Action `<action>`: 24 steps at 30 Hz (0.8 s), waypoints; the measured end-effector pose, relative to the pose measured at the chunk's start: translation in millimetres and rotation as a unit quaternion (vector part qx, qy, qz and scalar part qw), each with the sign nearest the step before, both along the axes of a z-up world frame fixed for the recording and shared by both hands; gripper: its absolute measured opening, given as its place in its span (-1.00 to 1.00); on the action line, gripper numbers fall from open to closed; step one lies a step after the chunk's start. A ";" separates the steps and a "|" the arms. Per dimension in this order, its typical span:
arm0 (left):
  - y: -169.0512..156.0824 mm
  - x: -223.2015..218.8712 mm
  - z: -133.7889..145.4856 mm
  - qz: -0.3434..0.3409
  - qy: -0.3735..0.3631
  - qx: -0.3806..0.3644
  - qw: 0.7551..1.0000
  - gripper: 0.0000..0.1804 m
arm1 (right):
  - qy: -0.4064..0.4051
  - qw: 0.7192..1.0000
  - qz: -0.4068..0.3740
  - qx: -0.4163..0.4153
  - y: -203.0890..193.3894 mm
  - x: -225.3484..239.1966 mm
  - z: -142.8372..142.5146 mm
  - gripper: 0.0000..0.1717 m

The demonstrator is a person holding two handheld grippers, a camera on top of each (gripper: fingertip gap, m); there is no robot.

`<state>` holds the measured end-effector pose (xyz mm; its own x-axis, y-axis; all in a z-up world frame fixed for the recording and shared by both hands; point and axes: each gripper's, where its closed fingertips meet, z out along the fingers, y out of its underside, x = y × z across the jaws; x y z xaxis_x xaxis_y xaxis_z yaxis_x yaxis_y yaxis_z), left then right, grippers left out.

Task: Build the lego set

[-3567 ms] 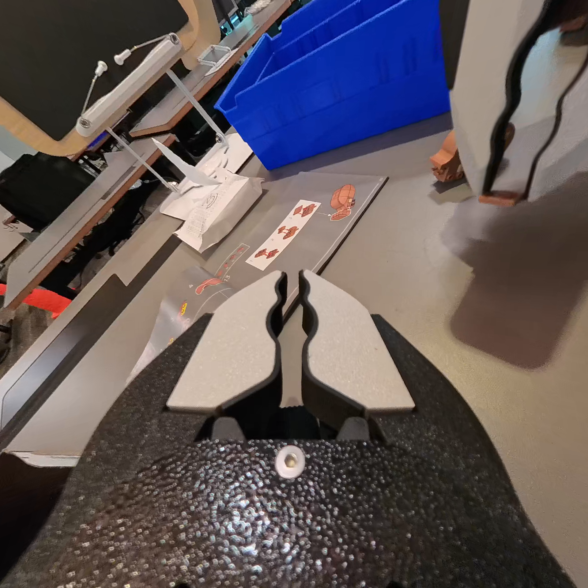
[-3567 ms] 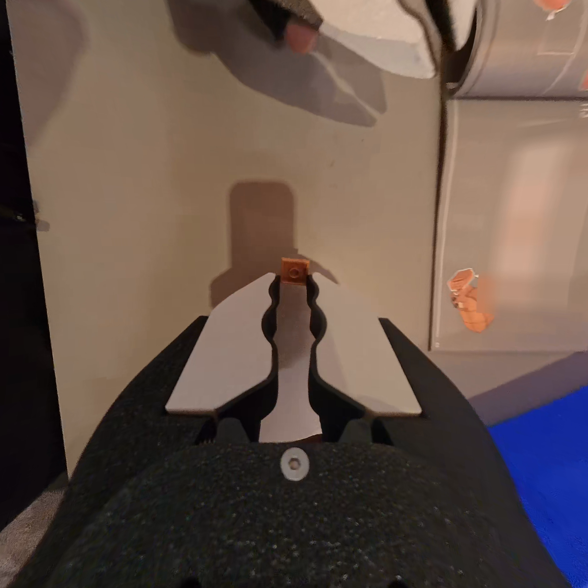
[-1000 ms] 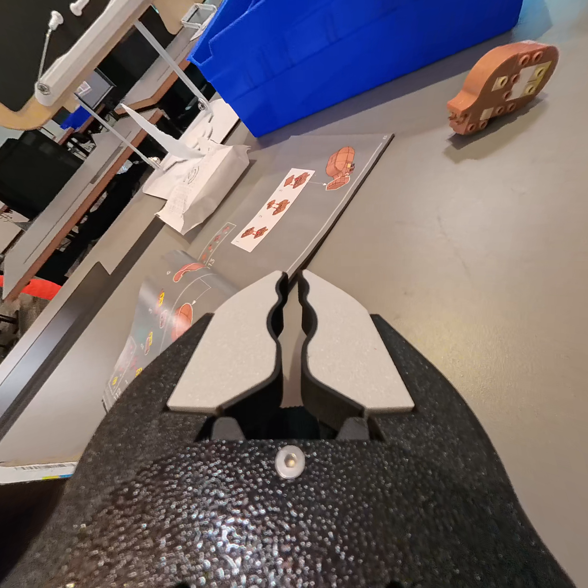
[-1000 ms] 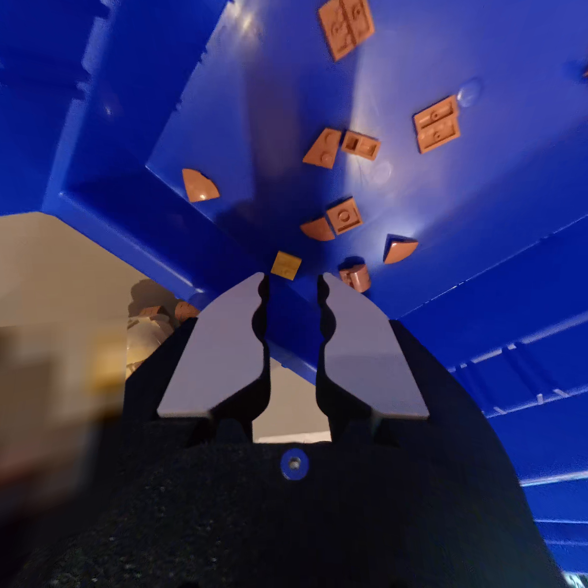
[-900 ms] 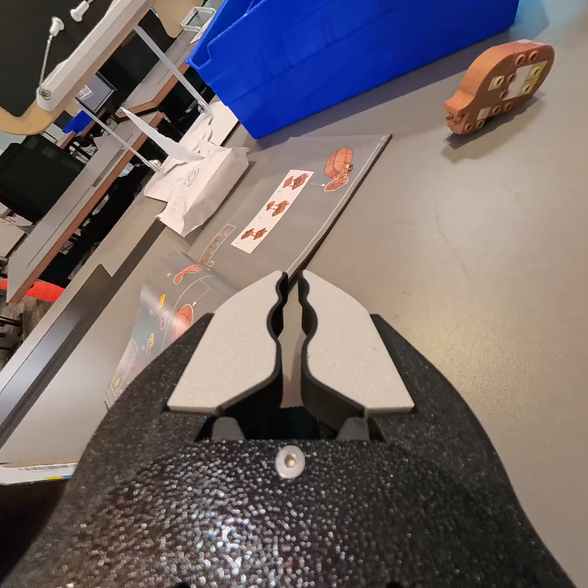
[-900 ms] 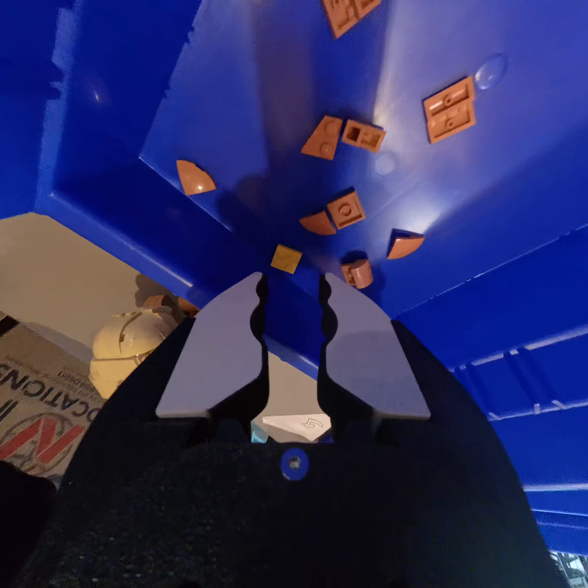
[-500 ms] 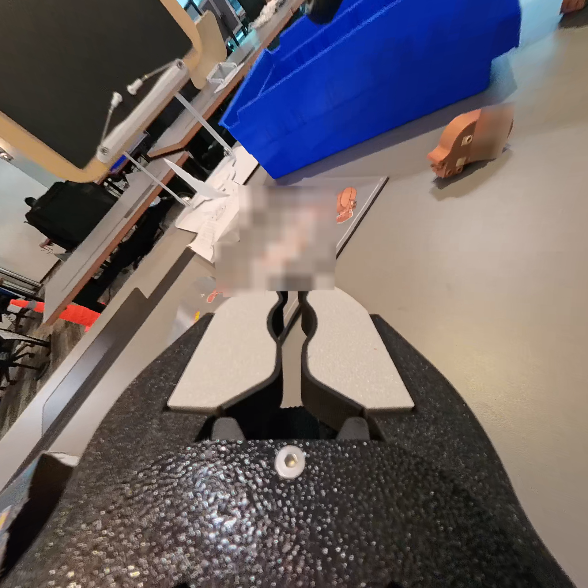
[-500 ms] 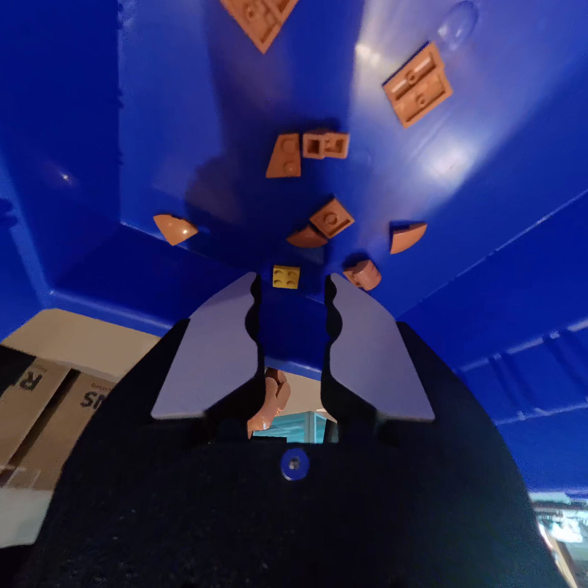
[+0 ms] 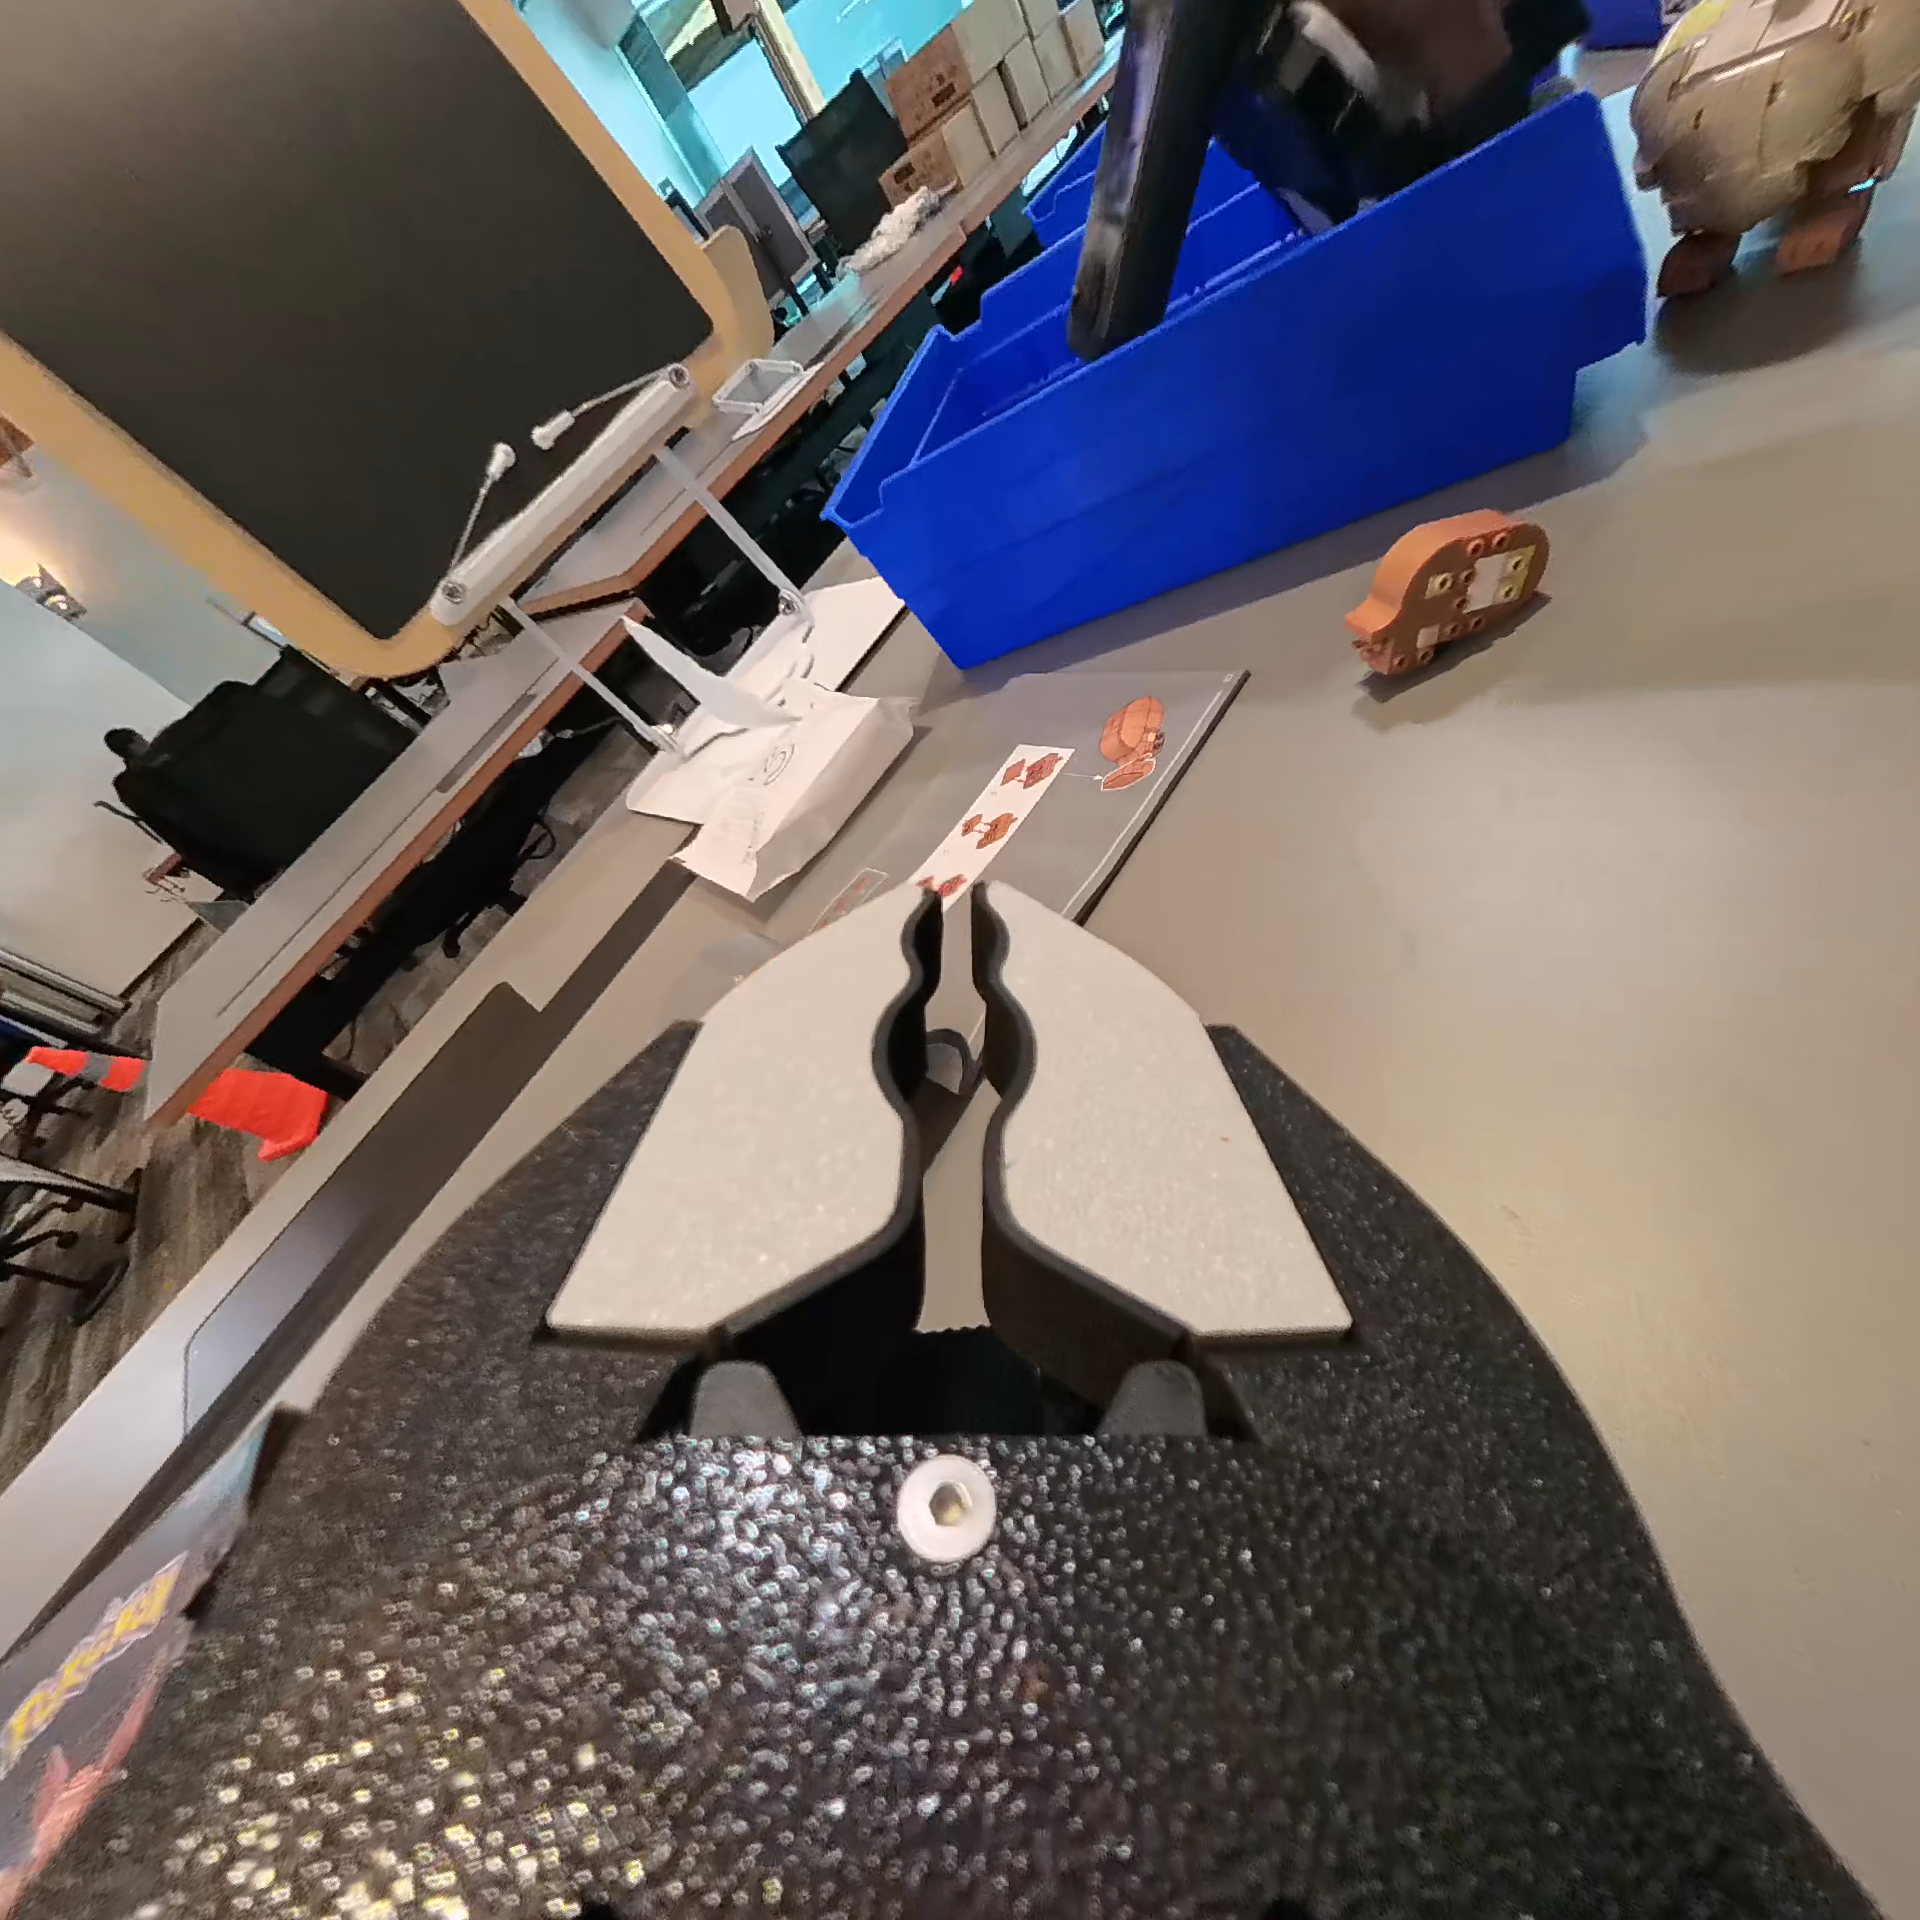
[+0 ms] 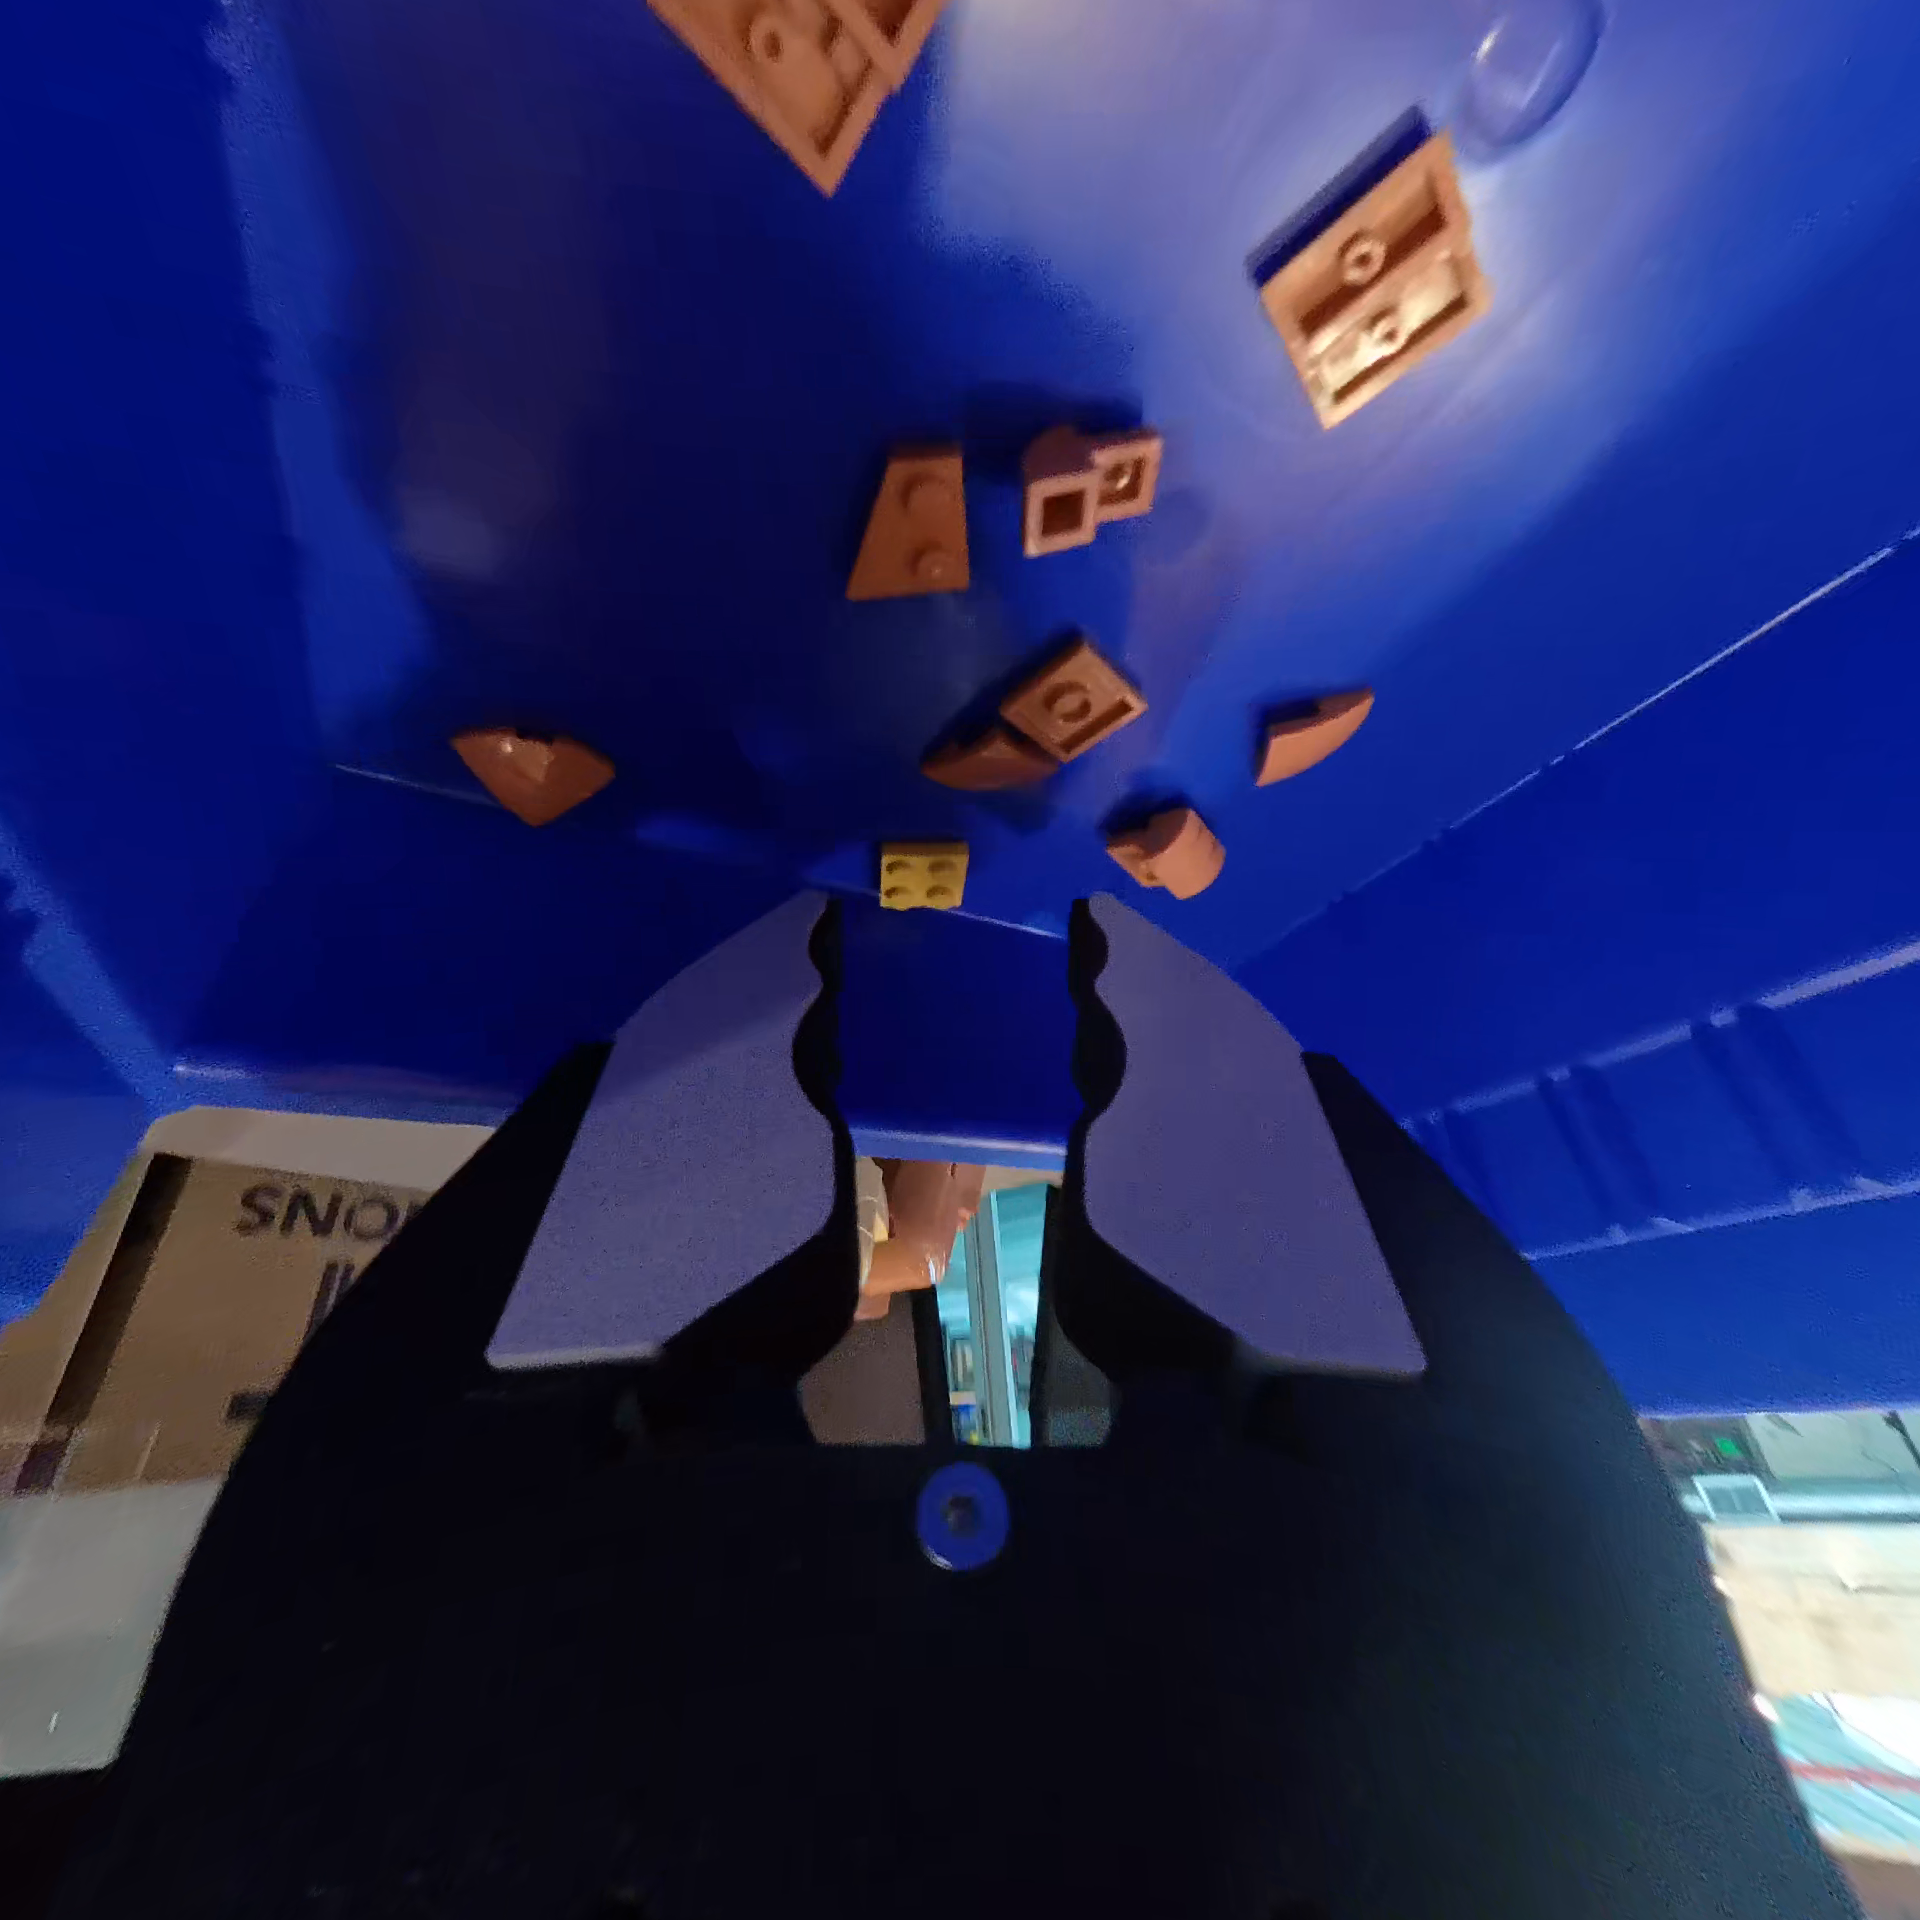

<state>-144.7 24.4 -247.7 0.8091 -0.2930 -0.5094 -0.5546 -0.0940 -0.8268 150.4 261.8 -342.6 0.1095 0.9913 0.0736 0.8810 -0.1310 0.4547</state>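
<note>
My right gripper [image 10: 951,914] is open and empty inside the blue bin [image 10: 520,416]. Its fingertips hover just short of a small yellow four-stud brick [image 10: 923,875] on the bin floor. Several brown pieces lie around it: a rounded one [image 10: 1169,852] by the right fingertip, a square plate [image 10: 1070,707] farther on, and a curved one [image 10: 535,769] to the left. My left gripper [image 9: 956,899] is shut and holds nothing, above the grey table [image 9: 1558,987] over an open instruction booklet [image 9: 1049,800]. The left wrist view shows the right gripper [image 9: 1143,177] reaching into the bin [image 9: 1247,436].
A brown built part [image 9: 1449,597] lies on the table right of the booklet. A tan model [image 9: 1766,104] stands at the far right by the bin. A white paper bag [image 9: 800,769] lies left of the booklet. A black board on a stand [image 9: 312,260] is at the left.
My right gripper, which held a small brown plate 3.6 s ago, now is empty; it opened wider and moved closer to the yellow brick. My left gripper stayed shut and drew back and up.
</note>
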 end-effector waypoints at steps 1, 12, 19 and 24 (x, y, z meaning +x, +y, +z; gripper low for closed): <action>-1.8 1.3 2.2 -0.003 0.002 0.004 1.000 -0.95 | -0.018 1.000 0.003 -0.008 -1.1 2.7 -0.5 -0.52; -12.6 4.7 24.3 -0.013 0.008 0.045 0.999 -0.95 | -0.048 0.997 -0.027 -0.058 -7.0 10.1 -11.5 -0.82; -9.9 1.5 23.2 -0.010 0.009 0.053 0.998 -0.95 | 0.113 0.993 -0.018 0.002 1.0 -25.1 30.4 -0.82; -1.1 -5.5 5.6 0.002 0.007 0.027 1.000 -0.95 | 0.353 0.932 0.076 0.019 -63.1 -105.2 138.2 -0.82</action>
<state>-150.2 23.3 -242.1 0.8029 -0.2617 -0.5356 -0.5657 -0.0513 -0.8230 45.2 198.7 -204.4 0.0031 0.9974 0.0721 0.9685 0.0150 -0.2486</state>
